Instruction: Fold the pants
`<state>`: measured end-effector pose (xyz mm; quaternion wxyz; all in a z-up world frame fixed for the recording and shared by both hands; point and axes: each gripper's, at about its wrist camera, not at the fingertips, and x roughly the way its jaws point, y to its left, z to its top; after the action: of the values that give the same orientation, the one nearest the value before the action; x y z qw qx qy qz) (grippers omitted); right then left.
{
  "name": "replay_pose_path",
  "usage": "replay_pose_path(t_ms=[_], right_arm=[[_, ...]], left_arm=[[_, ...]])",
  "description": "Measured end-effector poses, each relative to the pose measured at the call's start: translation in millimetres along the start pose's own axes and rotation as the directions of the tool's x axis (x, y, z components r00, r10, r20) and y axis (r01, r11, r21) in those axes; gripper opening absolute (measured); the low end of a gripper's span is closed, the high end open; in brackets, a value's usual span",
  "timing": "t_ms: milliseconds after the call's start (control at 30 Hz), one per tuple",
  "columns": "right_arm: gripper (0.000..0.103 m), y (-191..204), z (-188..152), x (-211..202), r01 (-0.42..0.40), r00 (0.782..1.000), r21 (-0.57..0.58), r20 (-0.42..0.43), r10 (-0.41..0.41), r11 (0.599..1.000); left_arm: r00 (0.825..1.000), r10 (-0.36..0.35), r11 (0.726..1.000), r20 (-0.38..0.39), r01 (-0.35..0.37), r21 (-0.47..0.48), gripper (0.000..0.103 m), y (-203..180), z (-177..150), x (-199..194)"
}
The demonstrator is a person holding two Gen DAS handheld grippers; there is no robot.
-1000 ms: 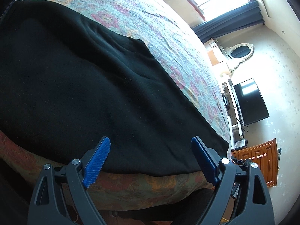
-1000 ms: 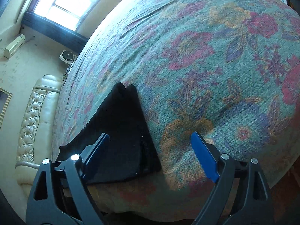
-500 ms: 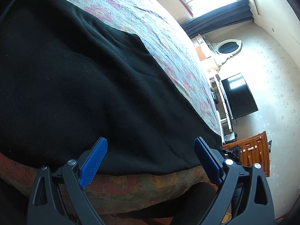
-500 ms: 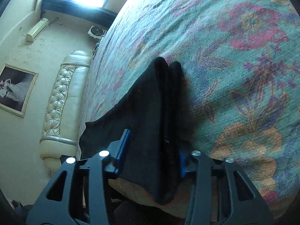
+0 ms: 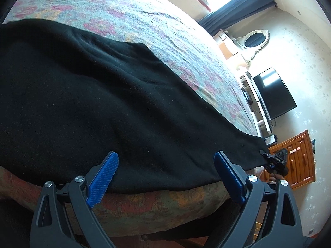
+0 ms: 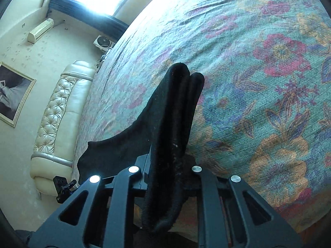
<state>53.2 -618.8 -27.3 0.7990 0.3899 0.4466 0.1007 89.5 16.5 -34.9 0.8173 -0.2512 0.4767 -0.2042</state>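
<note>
Black pants [image 5: 107, 95] lie spread on the floral bedspread [image 5: 144, 20], their lower edge along the bed's near side, within reach of both tools. The right gripper [image 6: 167, 165], whose jaws have just been closing, pinches the bunched cuff end, raising it off the bedspread, presumably to carry it over for a fold. The left gripper [image 5: 165, 175] hangs at the pants' near edge, jaws spread and empty. No legible writing appears.

A floral bedspread [image 6: 258, 103] spreads ahead of the fingers. Beyond them stand a dark television [image 5: 273, 95], a wooden cabinet [image 5: 298, 159] and a cream tufted headboard [image 6: 55, 119].
</note>
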Motion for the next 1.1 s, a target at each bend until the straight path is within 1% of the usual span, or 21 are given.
replay_pose_path(t_ms=[100,167,233,333,433,500,600,733,900,967,1100], right_arm=[[0.016,23,1,-9,-0.027,0.999,-0.004,0.027,0.027,1.000],[0.016,40,2,-14,-0.047,0.998,-0.020,0.037,0.047,0.999],[0.016,61,4,-17,-0.044,0.998,-0.039,0.049,0.045,0.998],[0.016,96,4,-17,-0.050,0.997,-0.080,0.052,0.054,0.996],[0.016,133,2,-14,-0.055,0.997,-0.135,0.053,0.063,0.989],[0.016,162,-2,-7,-0.069,0.996,-0.170,0.052,0.078,0.983],[0.016,203,-12,11,-0.079,0.995,-0.220,0.036,0.089,0.972],[0.016,252,-32,47,-0.065,0.997,-0.287,0.008,0.070,0.956],[0.016,288,-60,90,-0.038,0.999,-0.340,-0.022,0.032,0.940],[0.016,298,-70,106,-0.044,0.999,-0.352,-0.042,0.031,0.935],[0.016,315,-89,133,-0.009,0.999,-0.394,-0.052,-0.013,0.919]], left_arm=[[0.999,0.014,0.998,0.030,-0.016,0.062,0.093,-6,4,-5],[0.999,0.041,0.994,0.029,-0.044,0.097,0.093,-8,8,-6],[0.998,0.059,0.991,0.023,-0.061,0.119,0.093,-6,9,-5],[0.997,0.067,0.993,0.025,-0.069,0.094,0.093,3,11,-3],[0.998,0.054,0.998,0.017,-0.055,0.032,0.093,18,12,-3],[0.999,0.043,0.999,0.018,-0.043,0.016,0.093,23,10,-4],[0.998,0.054,0.997,0.014,-0.055,0.045,0.093,21,10,-4],[0.998,0.067,0.995,0.013,-0.068,0.077,0.093,17,7,-3],[0.996,0.087,0.990,0.009,-0.087,0.113,0.093,14,6,-2],[0.996,0.091,0.989,0.010,-0.091,0.116,0.093,14,6,-1],[0.996,0.087,0.990,0.012,-0.088,0.111,0.093,17,6,-2]])
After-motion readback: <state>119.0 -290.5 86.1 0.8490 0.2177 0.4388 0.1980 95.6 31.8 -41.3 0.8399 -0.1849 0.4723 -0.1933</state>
